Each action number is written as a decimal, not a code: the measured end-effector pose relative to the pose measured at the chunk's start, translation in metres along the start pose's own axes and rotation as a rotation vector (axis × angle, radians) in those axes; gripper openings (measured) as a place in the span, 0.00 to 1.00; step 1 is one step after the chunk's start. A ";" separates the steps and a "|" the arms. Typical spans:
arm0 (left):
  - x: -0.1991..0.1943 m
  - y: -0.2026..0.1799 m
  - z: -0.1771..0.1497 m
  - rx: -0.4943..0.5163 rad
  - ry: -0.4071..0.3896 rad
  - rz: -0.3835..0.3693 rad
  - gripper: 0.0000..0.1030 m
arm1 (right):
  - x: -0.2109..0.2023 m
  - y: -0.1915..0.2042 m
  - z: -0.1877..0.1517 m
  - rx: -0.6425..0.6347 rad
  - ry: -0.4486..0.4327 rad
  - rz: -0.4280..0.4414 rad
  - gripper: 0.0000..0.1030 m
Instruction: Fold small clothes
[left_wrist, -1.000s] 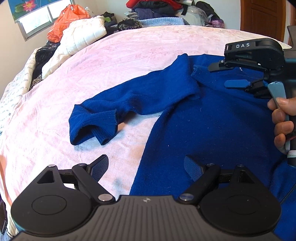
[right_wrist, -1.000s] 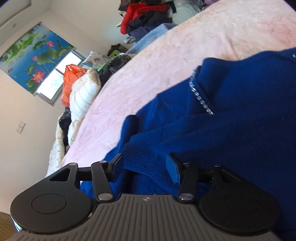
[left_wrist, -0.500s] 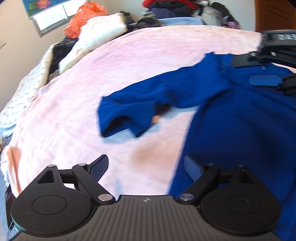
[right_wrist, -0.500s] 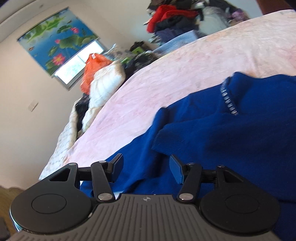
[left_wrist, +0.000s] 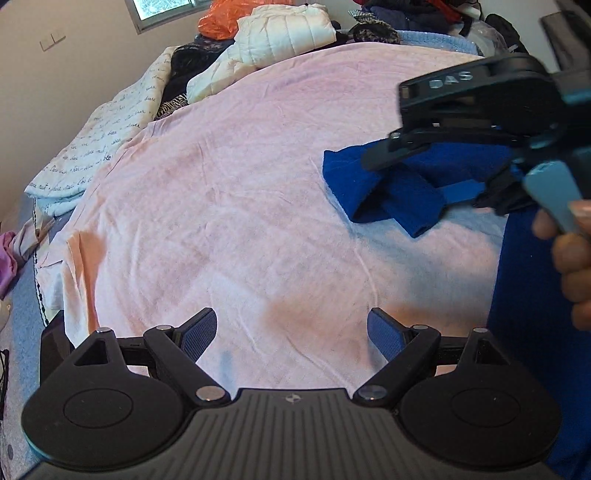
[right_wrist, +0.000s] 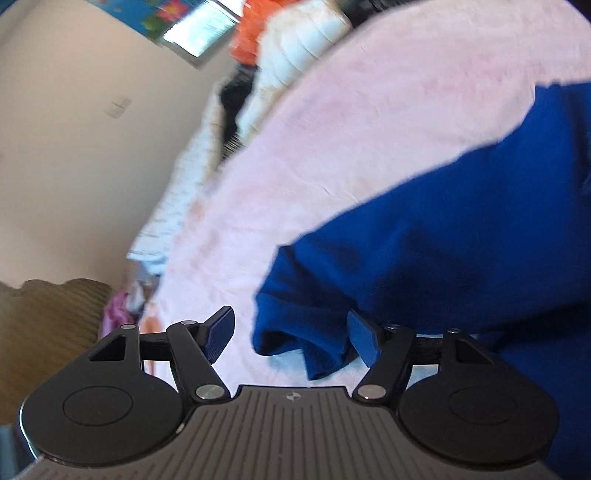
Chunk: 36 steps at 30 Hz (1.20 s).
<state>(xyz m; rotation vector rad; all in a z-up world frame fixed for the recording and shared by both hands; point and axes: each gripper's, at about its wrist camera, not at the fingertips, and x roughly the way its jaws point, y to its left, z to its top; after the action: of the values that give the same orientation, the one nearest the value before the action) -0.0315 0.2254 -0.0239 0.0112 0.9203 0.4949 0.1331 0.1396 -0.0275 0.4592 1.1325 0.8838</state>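
A dark blue sweater (right_wrist: 461, 240) lies on the pink bedsheet (left_wrist: 240, 184). Its sleeve stretches out to the left and ends in a folded cuff (left_wrist: 369, 184). My right gripper (right_wrist: 290, 321) hovers over that cuff with its jaws opening. The cuff (right_wrist: 303, 332) sits between the pads, close to the right one, and neither pad presses on it. In the left wrist view the right gripper (left_wrist: 417, 173) is at the upper right, a hand (left_wrist: 576, 266) on its handle. My left gripper (left_wrist: 291, 325) is open over bare sheet, left of the sweater's body (left_wrist: 517, 295).
A white puffer jacket (left_wrist: 277, 40), an orange bag (left_wrist: 221, 22) and piled dark clothes line the bed's far side. A white quilt with script writing (left_wrist: 103, 136) hangs off the far left edge. The wall and floor lie beyond the bed's left side.
Both views have swung left. The right gripper moved along the sleeve from near the collar to the cuff and its jaws widened. The left gripper went from the sweater's edge to bare sheet.
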 end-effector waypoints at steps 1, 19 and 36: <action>0.002 -0.001 -0.001 0.000 0.004 -0.004 0.87 | 0.009 0.004 0.002 0.033 0.022 0.021 0.68; 0.040 0.027 0.036 -0.109 0.035 0.055 0.87 | -0.056 0.037 -0.043 -0.366 -0.126 -0.091 0.87; 0.117 0.039 0.099 -0.024 -0.030 0.508 0.88 | -0.096 -0.012 -0.051 -0.287 -0.211 -0.183 0.88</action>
<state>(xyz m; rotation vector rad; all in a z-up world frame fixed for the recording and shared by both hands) 0.0875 0.3281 -0.0434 0.2346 0.8809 0.9732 0.0762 0.0502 -0.0003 0.2028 0.8250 0.8012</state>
